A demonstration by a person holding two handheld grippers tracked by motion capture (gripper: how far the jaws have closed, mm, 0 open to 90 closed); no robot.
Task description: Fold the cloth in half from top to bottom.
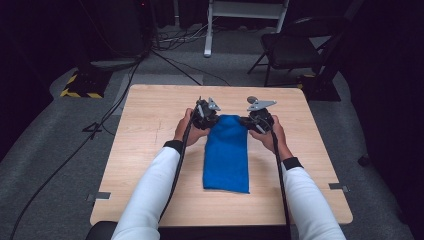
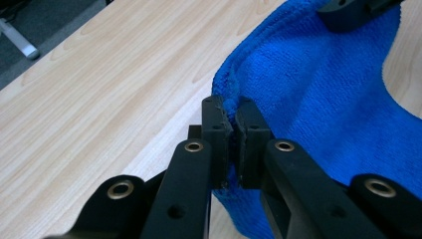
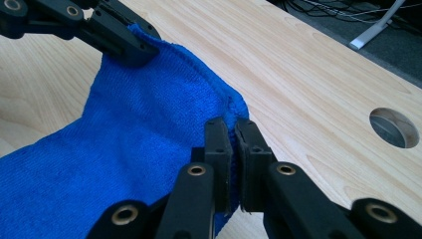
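Both grippers are clamped on the blue cloth (image 1: pixel 226 152). It lies mid-table as a long folded strip, its far end lifted off the wooden table (image 1: pixel 150 130) and its near end flat toward 6 o'clock.

Left gripper (image 1: pixel 206 116) pinches the far-left corner, at about 10 o'clock from the cloth's centre; in the left gripper view the hem sits squarely between the shut pads (image 2: pixel 230 144). Right gripper (image 1: pixel 259 120) pinches the far-right corner at about 2 o'clock; its own view shows the same thing, edge nipped between the pads (image 3: pixel 232 164).

I read this as a fold: far edge coming toward 6 o'clock. To do it well I'd:
- keep both corners level so the hem stays taut and straight between them
- lift high enough to clear the lower layer without dragging it
- carry both hands together toward 6 o'clock and land edge on edge
- release only once the corners rest flat

The grip is shallow on both sides, so a jerk could slip a corner.

No brand, label or legible writing on the cloth, grippers or table.
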